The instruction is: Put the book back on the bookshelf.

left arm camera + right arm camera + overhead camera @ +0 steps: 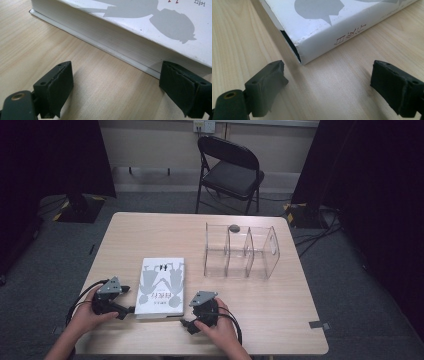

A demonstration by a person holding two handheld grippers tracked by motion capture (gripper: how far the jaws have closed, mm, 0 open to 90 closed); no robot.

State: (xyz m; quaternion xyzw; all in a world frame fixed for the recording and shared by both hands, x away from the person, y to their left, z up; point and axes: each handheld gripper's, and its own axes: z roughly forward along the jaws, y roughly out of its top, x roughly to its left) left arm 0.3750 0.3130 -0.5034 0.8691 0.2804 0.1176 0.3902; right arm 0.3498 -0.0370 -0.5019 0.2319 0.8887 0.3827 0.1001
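Observation:
A thick white book (161,287) with grey figures on its cover lies flat on the wooden table (260,315), near the front. My left gripper (126,309) rests at the book's left front corner, jaws open, facing the page edge (107,37); nothing is between them. My right gripper (186,320) sits at the book's right front corner, jaws wide open, looking at the spine corner (312,47) with red characters. Neither gripper (116,85) (327,82) touches the book as far as I can see.
A clear plastic organiser (241,251) with upright dividers stands on the right half of the table, a small grey object (234,227) at its back edge. A black folding chair (231,170) stands beyond the far side. Bare tabletop lies left of the book.

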